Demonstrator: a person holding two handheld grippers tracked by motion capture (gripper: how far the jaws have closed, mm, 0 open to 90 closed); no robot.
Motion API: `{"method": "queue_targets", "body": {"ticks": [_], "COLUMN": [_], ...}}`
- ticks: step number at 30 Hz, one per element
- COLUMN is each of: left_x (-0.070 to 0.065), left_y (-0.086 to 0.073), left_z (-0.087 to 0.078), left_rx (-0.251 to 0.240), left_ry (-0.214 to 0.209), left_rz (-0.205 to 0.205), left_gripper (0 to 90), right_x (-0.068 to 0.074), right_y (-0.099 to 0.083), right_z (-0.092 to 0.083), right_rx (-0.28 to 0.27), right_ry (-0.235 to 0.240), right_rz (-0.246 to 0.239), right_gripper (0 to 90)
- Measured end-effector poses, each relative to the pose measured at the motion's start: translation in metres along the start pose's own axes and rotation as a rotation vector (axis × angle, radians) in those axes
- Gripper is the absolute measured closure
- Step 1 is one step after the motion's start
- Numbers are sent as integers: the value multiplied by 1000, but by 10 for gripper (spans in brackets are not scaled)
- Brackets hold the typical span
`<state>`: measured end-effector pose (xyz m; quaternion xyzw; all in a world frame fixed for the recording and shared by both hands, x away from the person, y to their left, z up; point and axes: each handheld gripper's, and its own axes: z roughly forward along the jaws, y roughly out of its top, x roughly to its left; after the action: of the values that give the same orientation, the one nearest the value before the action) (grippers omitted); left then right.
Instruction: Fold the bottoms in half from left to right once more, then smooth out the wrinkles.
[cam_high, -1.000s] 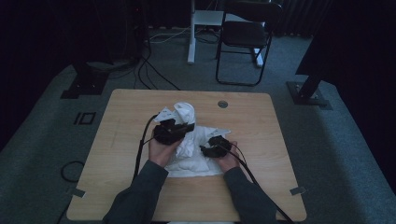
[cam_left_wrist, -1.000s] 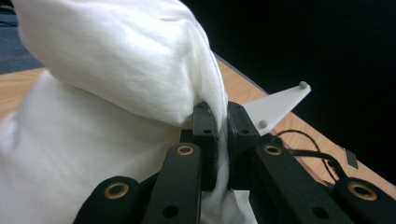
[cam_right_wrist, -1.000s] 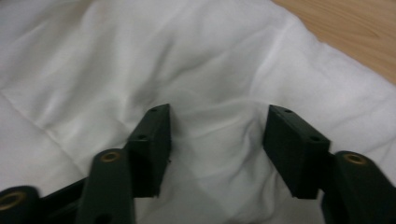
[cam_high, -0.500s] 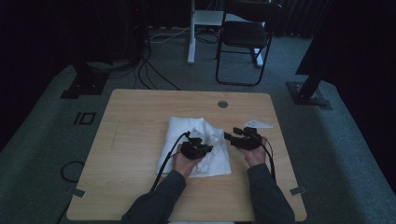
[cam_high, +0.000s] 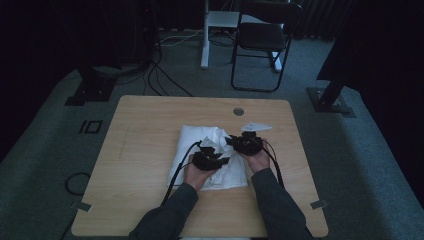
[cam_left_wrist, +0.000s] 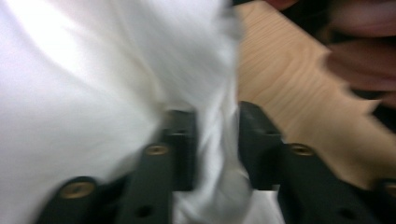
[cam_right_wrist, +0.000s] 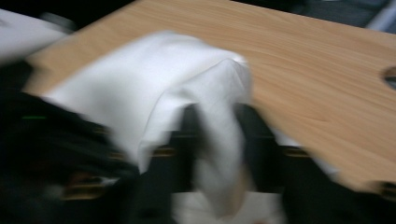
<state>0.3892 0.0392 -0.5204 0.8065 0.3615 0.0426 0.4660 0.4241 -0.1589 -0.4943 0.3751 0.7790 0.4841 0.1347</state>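
Observation:
A white cloth (cam_high: 197, 140) lies rumpled on the wooden table (cam_high: 145, 150), slightly right of its middle. My left gripper (cam_high: 216, 156) rests low on the cloth's near right part. In the left gripper view a fold of cloth (cam_left_wrist: 93, 93) runs between the jaws of this gripper (cam_left_wrist: 217, 140), which have just been opening and stand a little apart. My right gripper (cam_high: 232, 141) reaches in from the right at the cloth's right edge. In the right gripper view its jaws (cam_right_wrist: 217, 135) have just been closing, and a lifted flap of cloth (cam_right_wrist: 154, 74) drapes over and between them.
A small white scrap (cam_high: 256, 127) lies just beyond the right gripper. A round hole (cam_high: 238, 111) sits near the table's far edge. A dark chair (cam_high: 260, 40) and cables stand on the floor behind. The person's other hand (cam_left_wrist: 359, 60) shows at the left gripper view's top right.
The cloth was bunched up high a second ago and now lies lower and flatter. The left hand came down and to the right. The right hand swung out right, then back in to the cloth's edge.

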Motion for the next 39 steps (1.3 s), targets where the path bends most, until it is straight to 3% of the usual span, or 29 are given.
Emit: {"method": "queue_targets", "body": {"ticks": [3,5,6,7,8,9,10,11,15,20,24,27,30,34,36,39], "left_x": [-5,-1,5,11,18,25,32,42,60,64,59,54,51,50,51,51], "left_y": [11,20,22,24,25,25,24,21,-3,-19,-19,-23,-24,-25,-25,-26], "left_z": [-27,-57,-72,-86,-96,-102,-103,-102,-82,-59,-53,-48,-46,-46,-46,-47], "left_rx": [-82,-193,-250,-286,-297,-274,-240,-176,-60,-34,-21,-33,-45,-41,-40,-47], "left_ry": [-6,-9,9,55,127,218,276,321,297,317,365,401,418,421,417,416], "left_rz": [14,0,-21,-39,-36,-20,-8,-11,-50,-81,-56,-31,-29,-18,-19,-19], "left_gripper": [555,541,536,537,558,577,598,607,594,581,581,580,580,579,578,579], "right_x": [-13,-19,-20,-22,-24,-26,-27,-28,-32,-38,-41,-37,-27,-19,-21,-24], "right_y": [1,2,2,2,3,3,3,4,4,7,18,27,33,32,29,24], "right_z": [3,3,3,3,3,3,4,5,6,-2,-25,-33,-22,6,18,31], "right_rx": [-9,-15,-13,-14,-14,-14,-12,-11,-8,-14,-87,-117,-75,12,51,143], "right_ry": [-19,-17,-27,-30,-31,-36,-35,-34,-46,-96,-132,-117,-98,-127,-128,-101], "right_rz": [77,92,92,94,96,97,99,102,109,121,121,102,46,-8,-2,-31], "right_gripper": [858,858,857,857,856,855,854,853,800,542,458,437,400,380,410,720]}}
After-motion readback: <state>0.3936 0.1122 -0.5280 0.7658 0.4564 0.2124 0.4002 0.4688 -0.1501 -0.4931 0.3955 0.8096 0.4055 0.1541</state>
